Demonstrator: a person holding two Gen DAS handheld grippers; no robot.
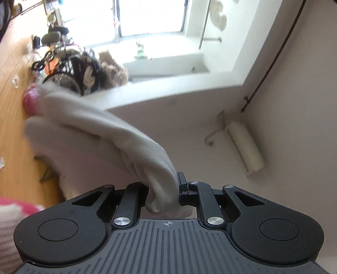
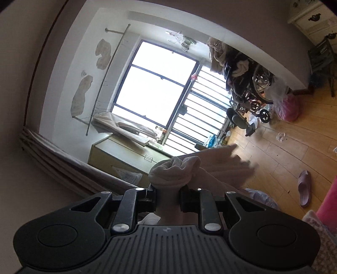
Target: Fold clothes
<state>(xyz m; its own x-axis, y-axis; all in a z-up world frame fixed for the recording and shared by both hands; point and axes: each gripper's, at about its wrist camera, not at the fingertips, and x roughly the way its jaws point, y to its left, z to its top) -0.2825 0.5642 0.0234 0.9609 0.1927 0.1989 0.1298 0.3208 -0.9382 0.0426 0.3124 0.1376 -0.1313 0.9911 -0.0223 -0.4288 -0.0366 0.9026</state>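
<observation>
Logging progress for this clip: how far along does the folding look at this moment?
Early. Done: nothing folded shows in either view. In hand: the left gripper is clamped on a bunch of the off-white garment, and the right gripper pinches another bunch of it; the cloth is lifted, the wooden floor showing beyond it. Left: spreading it flat and every fold, judging from its bunched, hanging state.

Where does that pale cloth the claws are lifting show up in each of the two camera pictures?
Left wrist view: pale cloth runs from the left claw at bottom centre up toward the left.
Right wrist view: bunched in the right claw, just below centre, trailing right.
Shared landmark: the bright window.
</observation>
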